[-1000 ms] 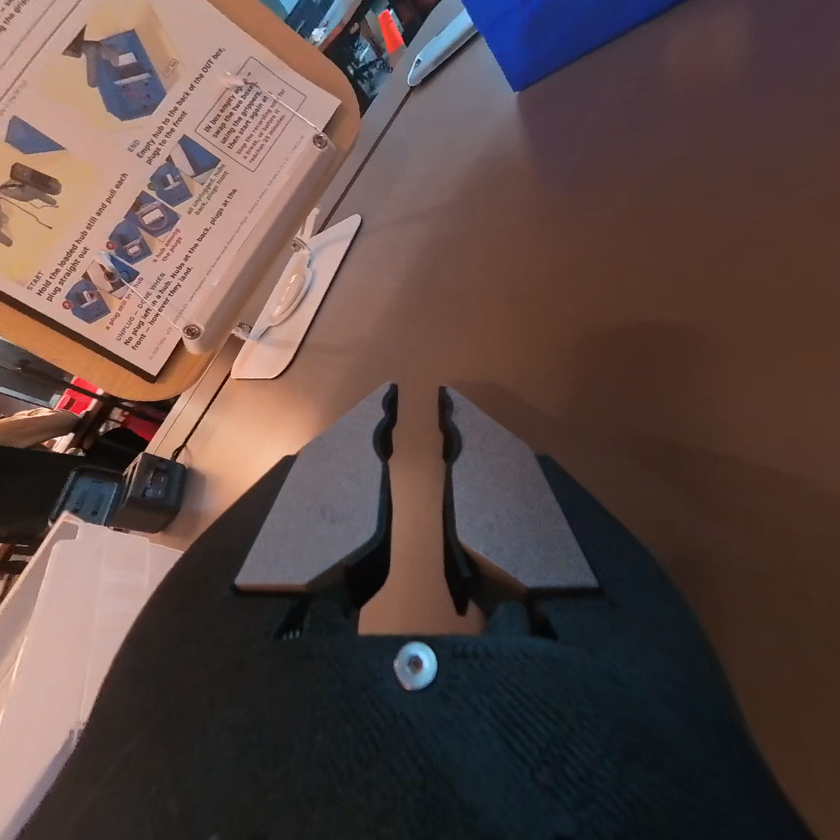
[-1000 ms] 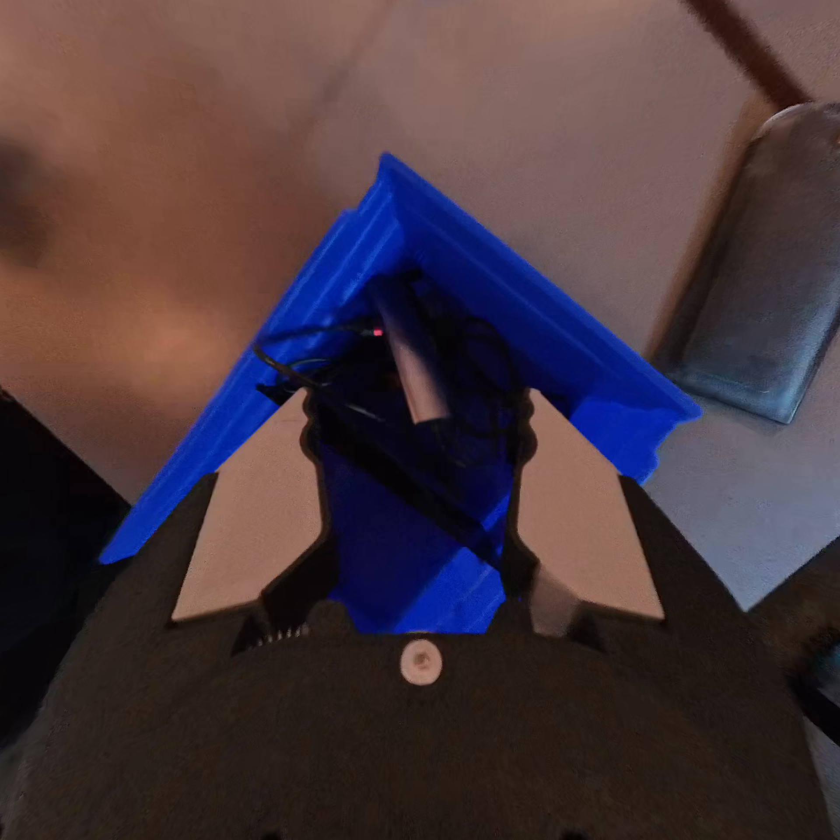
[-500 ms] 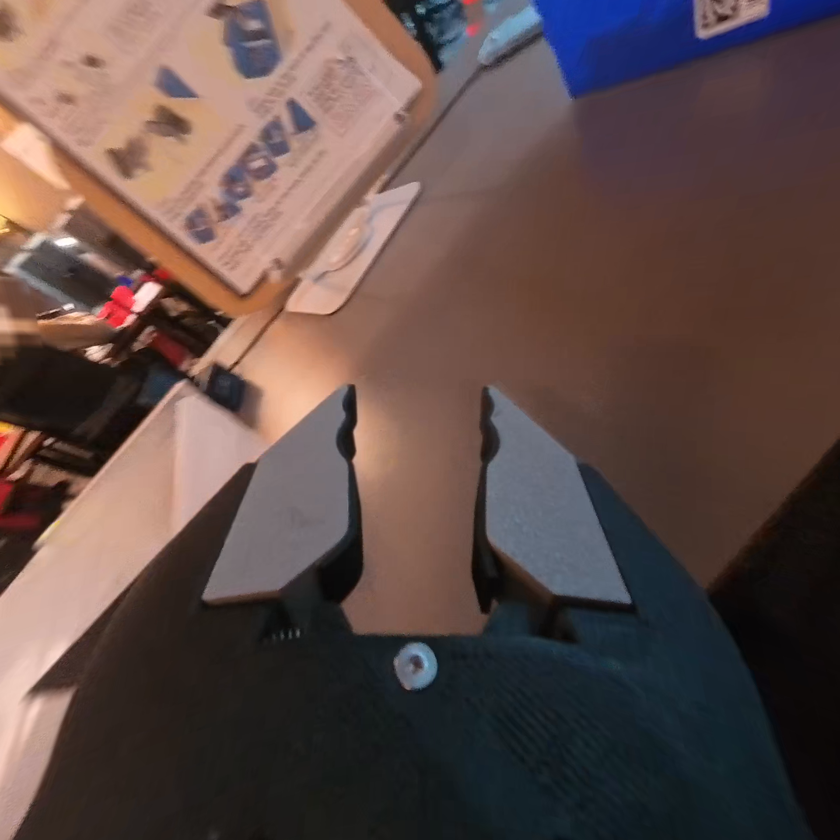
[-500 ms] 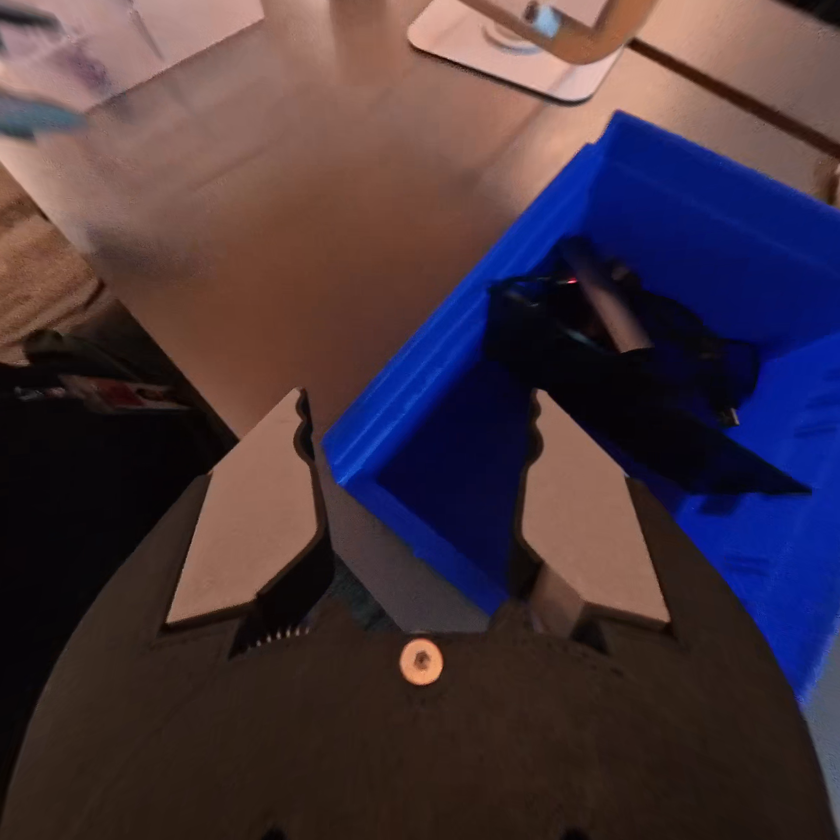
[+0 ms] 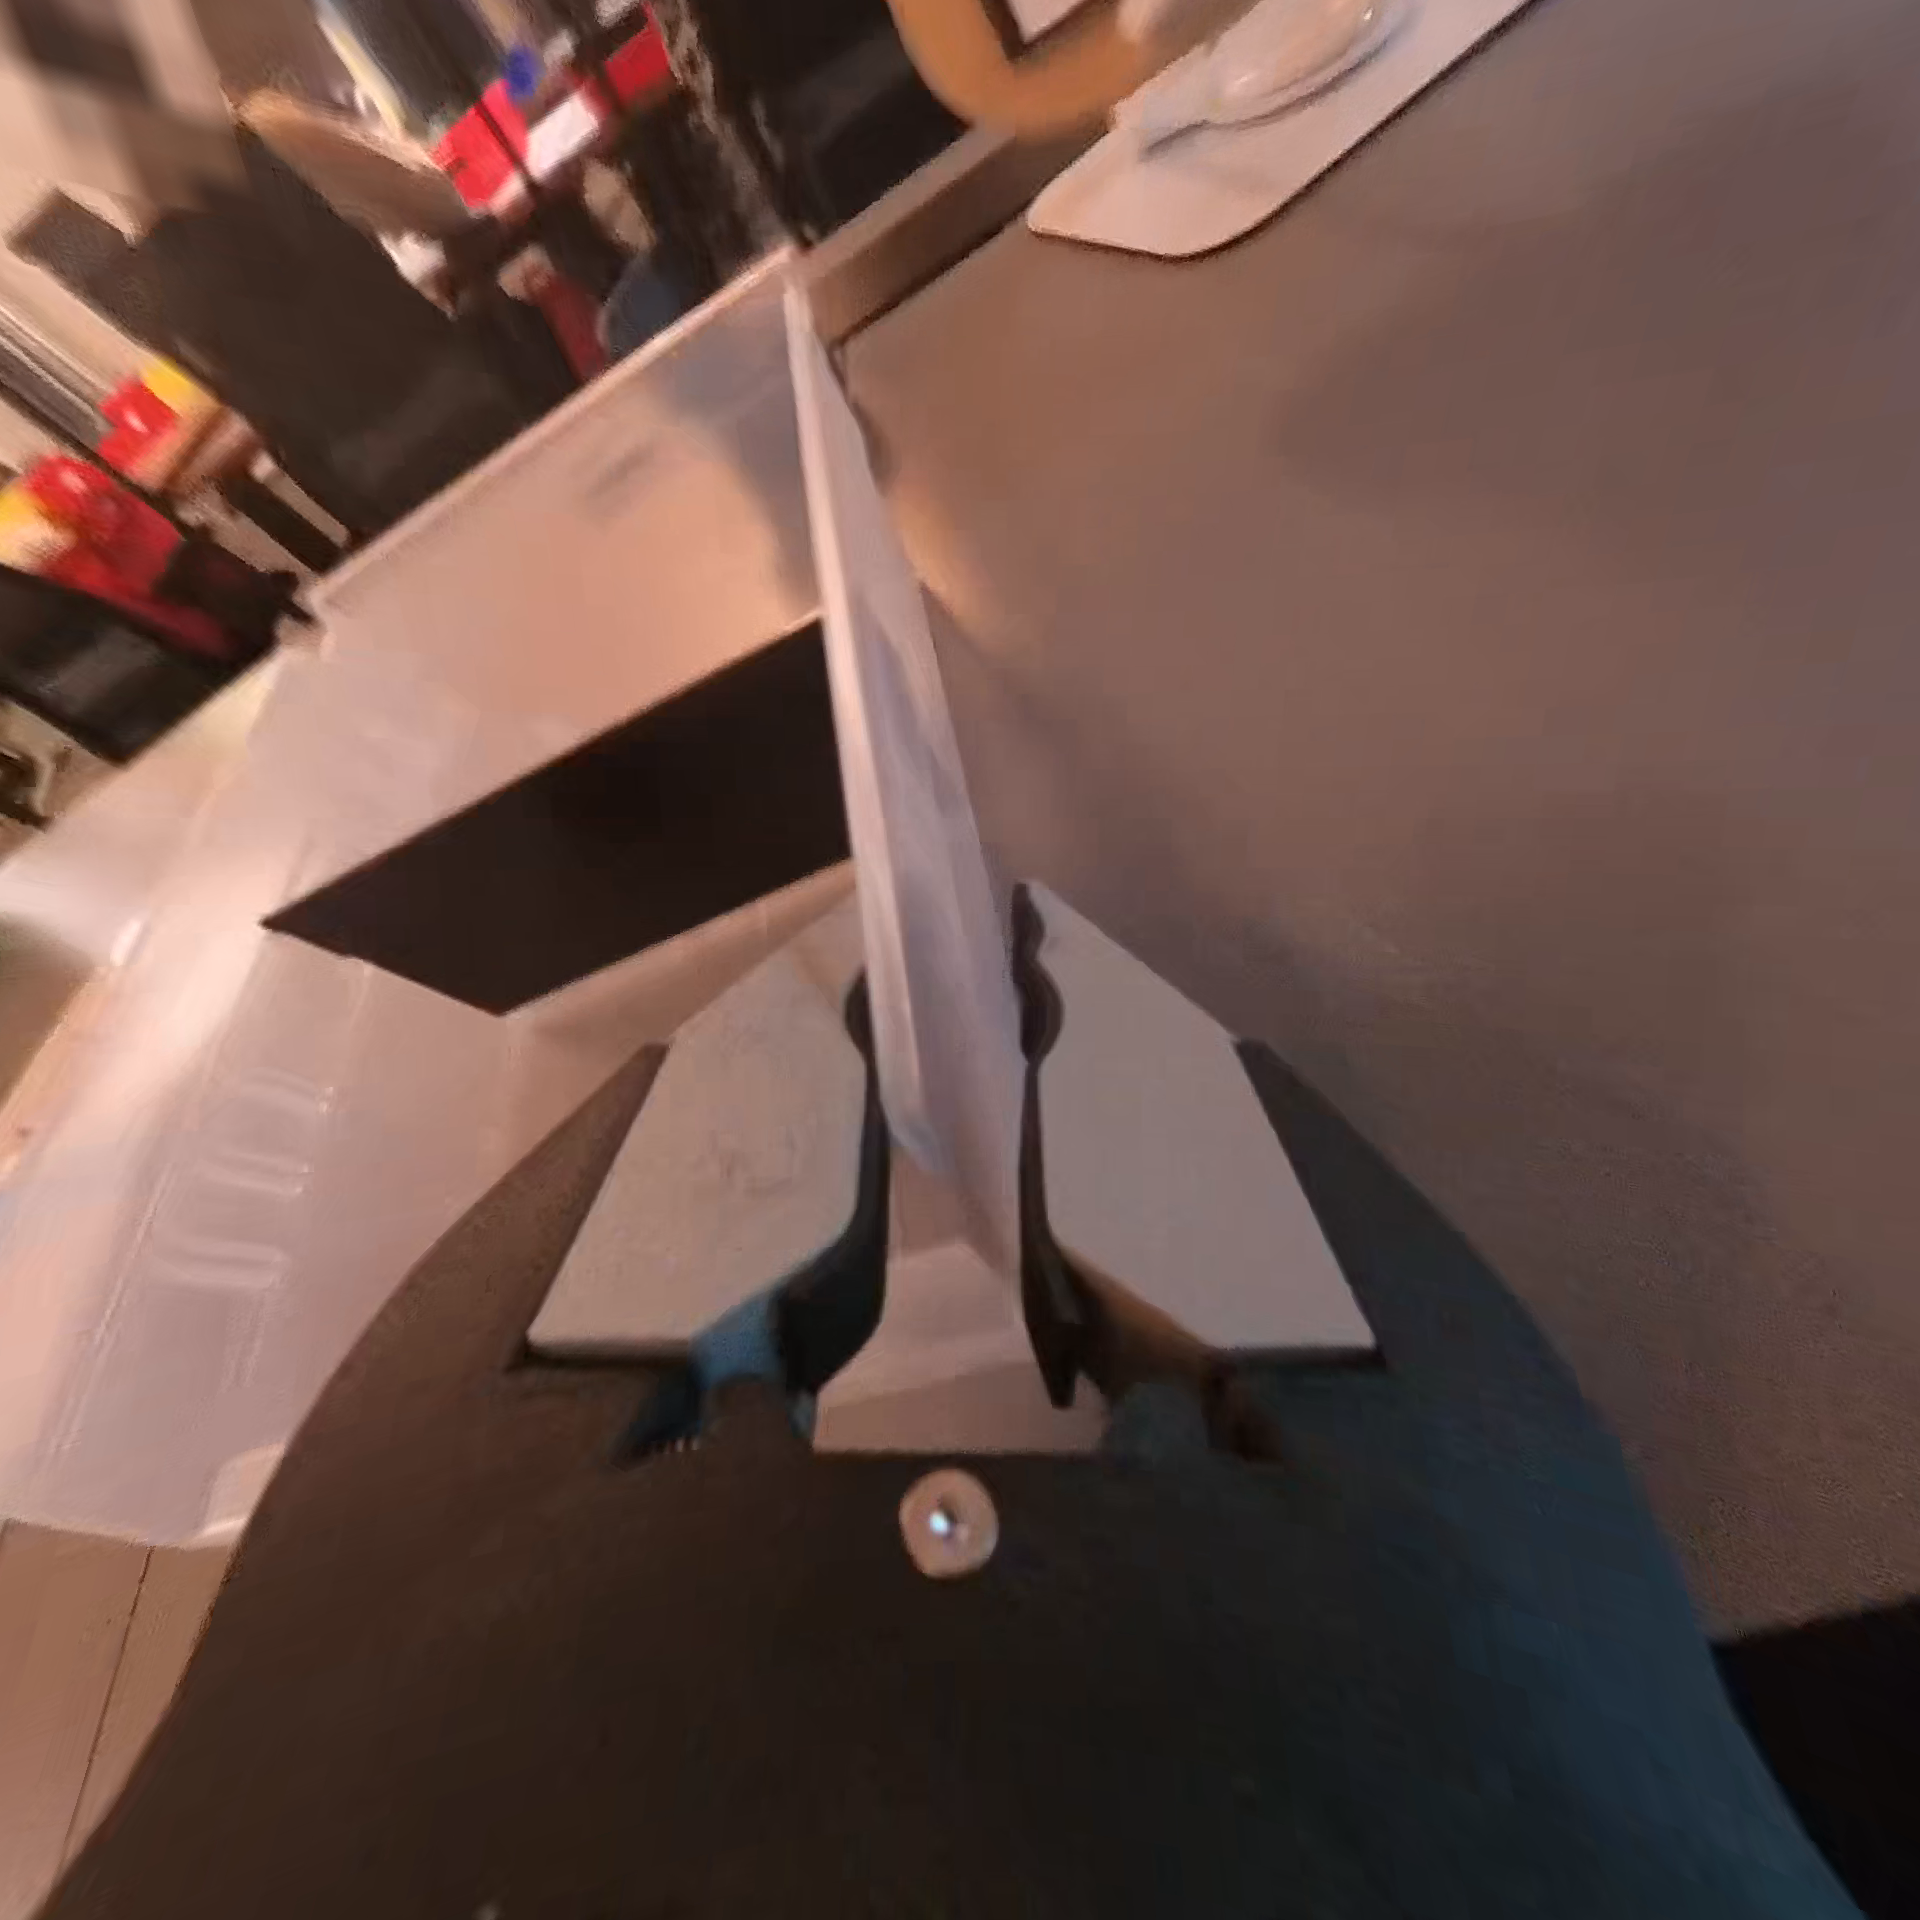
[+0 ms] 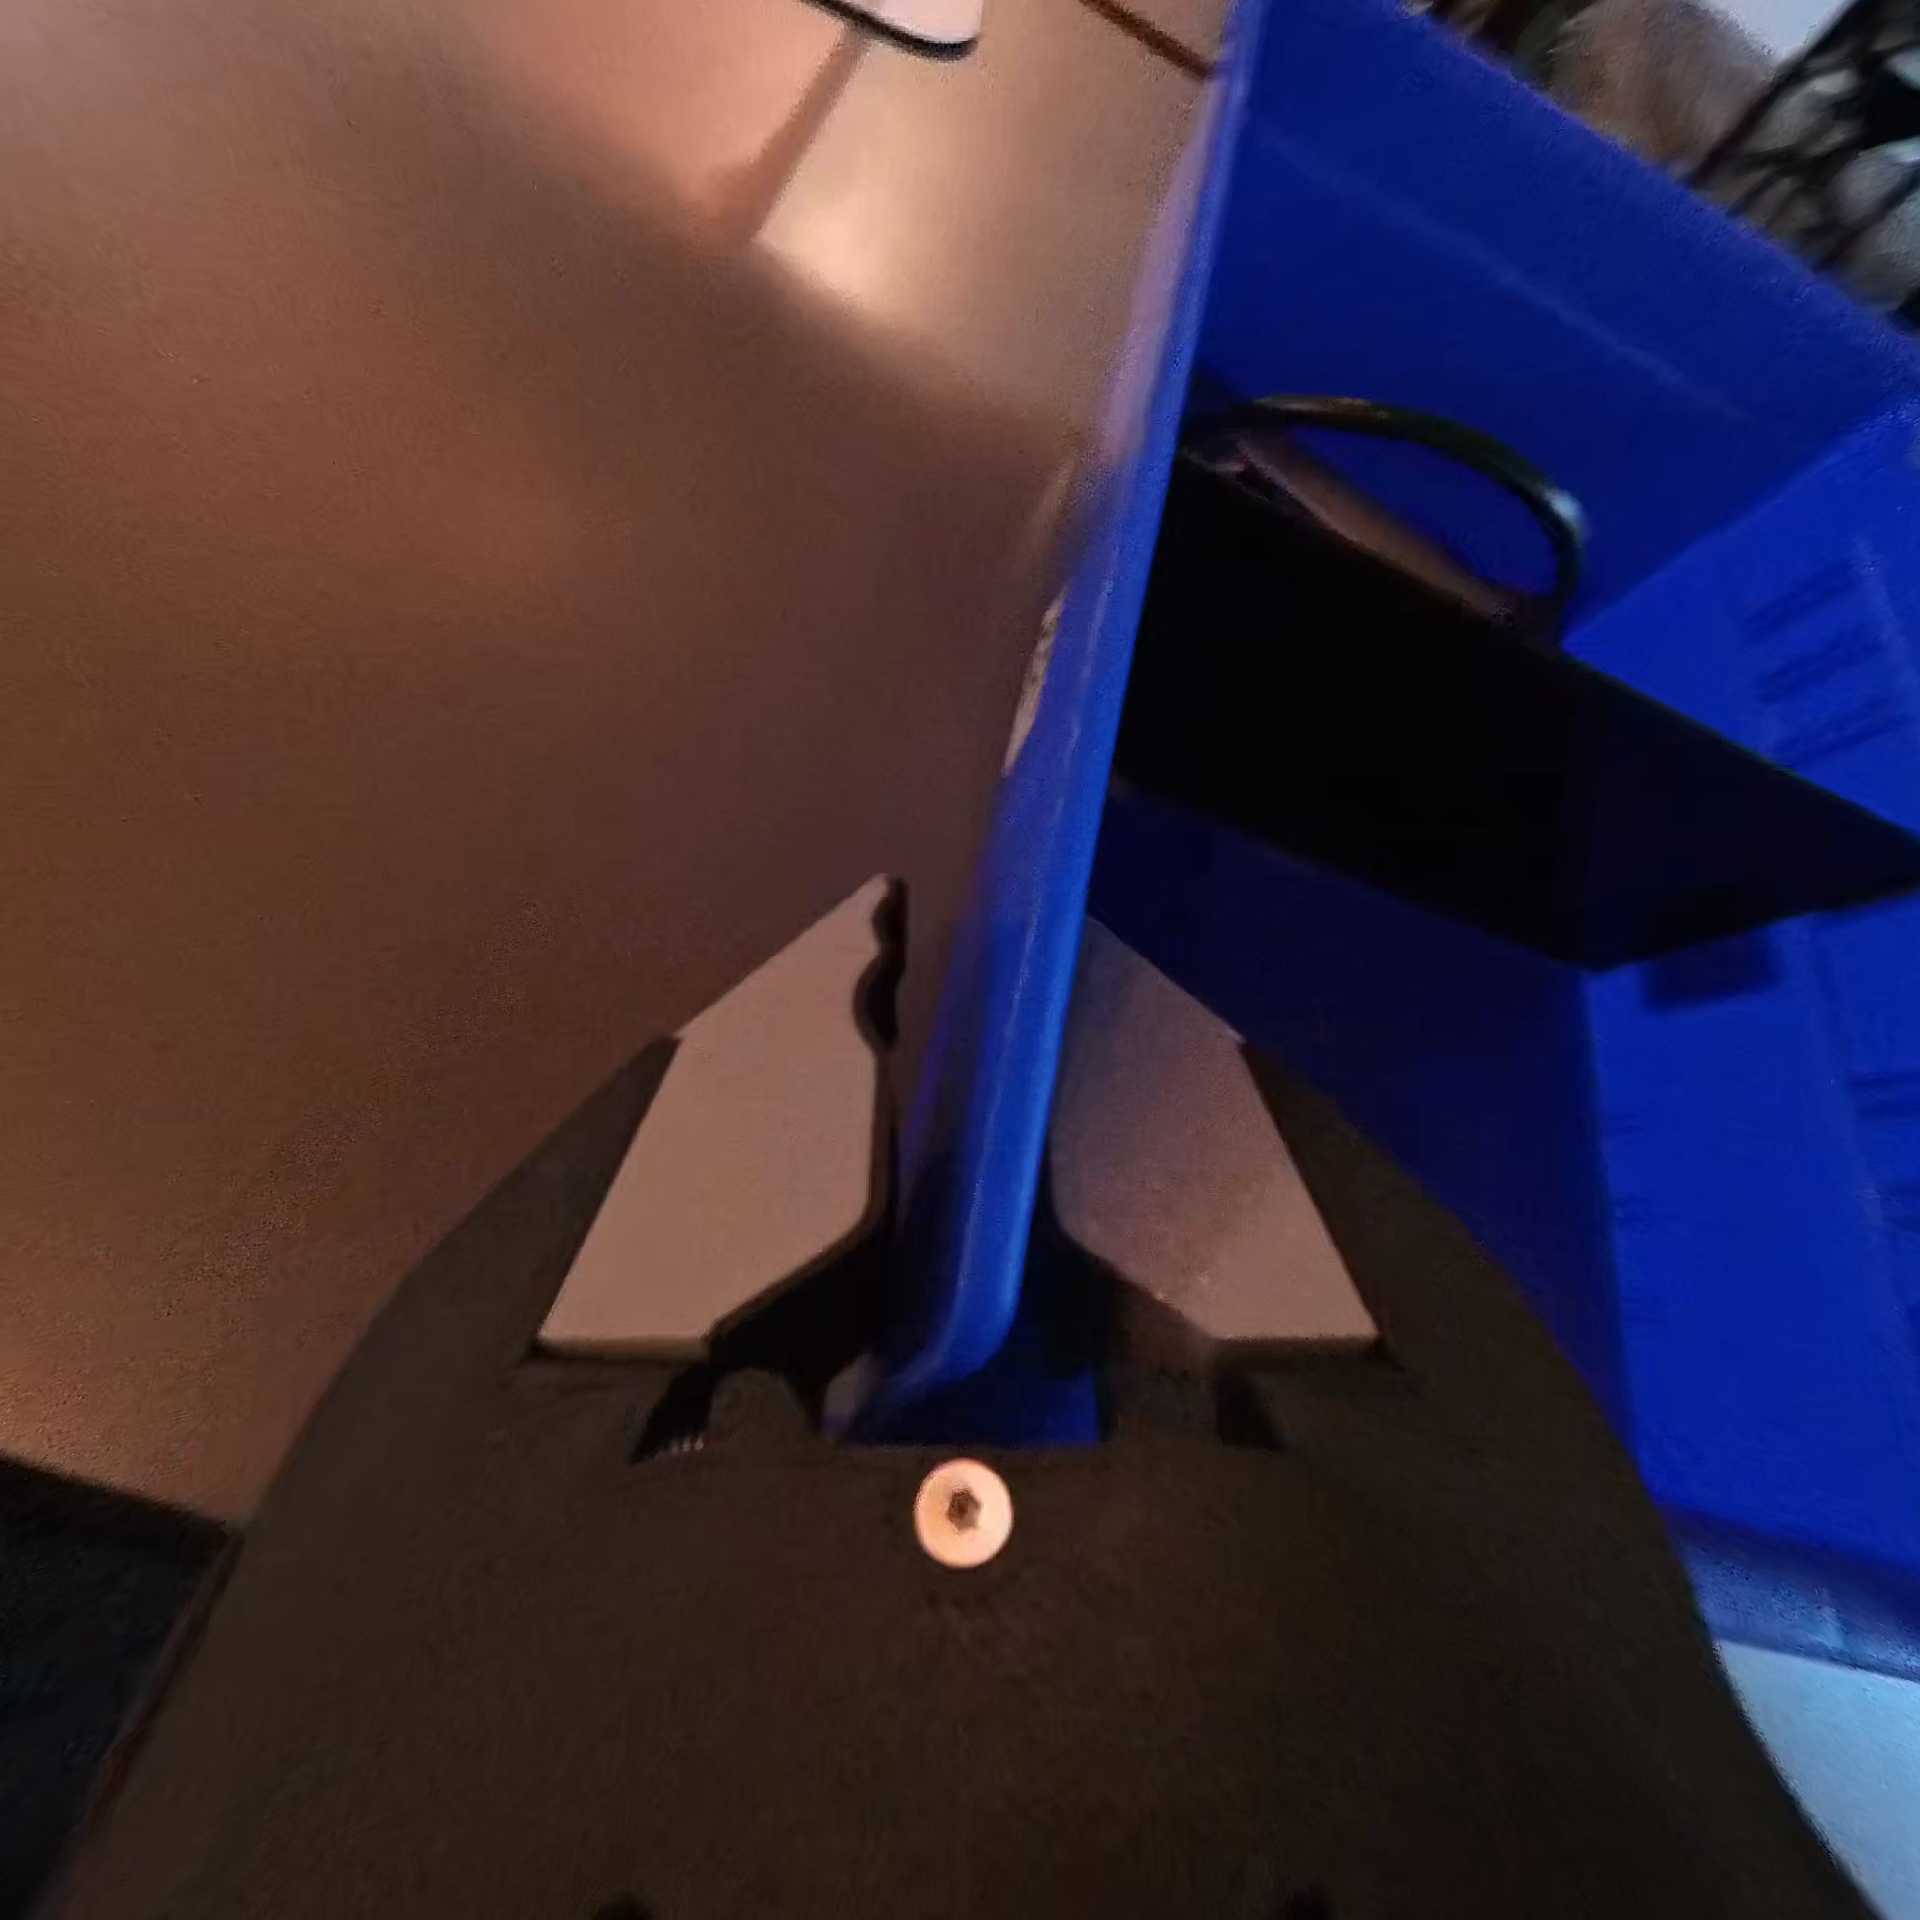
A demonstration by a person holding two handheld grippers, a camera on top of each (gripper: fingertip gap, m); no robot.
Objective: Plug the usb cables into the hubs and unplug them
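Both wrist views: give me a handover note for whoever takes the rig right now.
Left tool: closed on a wall of the white plastic bin.
Right tool: closed on a wall of the blue plastic bin.
The blue bin holds a black cable loop beside a black divider; the hubs are unclear.
Done: no plugging visible.
Left: apparently all of it.

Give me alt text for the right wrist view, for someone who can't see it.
The right gripper straddles the side wall of a blue bin, one finger outside and one inside. Inside the bin lie a dark flat divider and a looped black cable; a brown tabletop fills the left.
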